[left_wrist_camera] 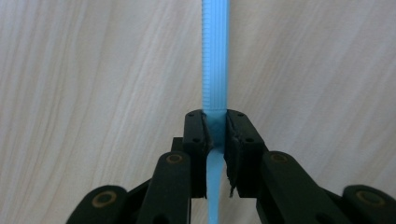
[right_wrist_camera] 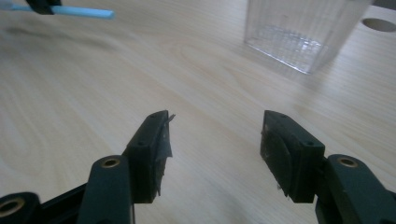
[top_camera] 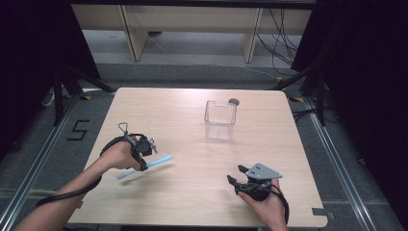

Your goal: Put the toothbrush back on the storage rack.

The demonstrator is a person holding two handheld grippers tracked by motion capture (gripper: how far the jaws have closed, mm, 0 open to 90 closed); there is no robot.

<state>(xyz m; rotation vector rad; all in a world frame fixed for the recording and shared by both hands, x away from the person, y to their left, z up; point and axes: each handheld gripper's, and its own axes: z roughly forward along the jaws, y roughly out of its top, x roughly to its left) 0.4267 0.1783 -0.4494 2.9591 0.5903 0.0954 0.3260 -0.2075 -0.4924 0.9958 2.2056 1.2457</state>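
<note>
From the high view I can't make out what the thin blue strip is; it is too small there, and my left hand covers its middle. In the left gripper view the strip runs off the top edge, and its lower part slips behind the pads and out at the bottom edge. In the right gripper view the clear container is cut off at the top, so I can't see its rim. The strip's far end leaves that picture at the left. The left gripper is too small for me to read its fingertips.
</note>
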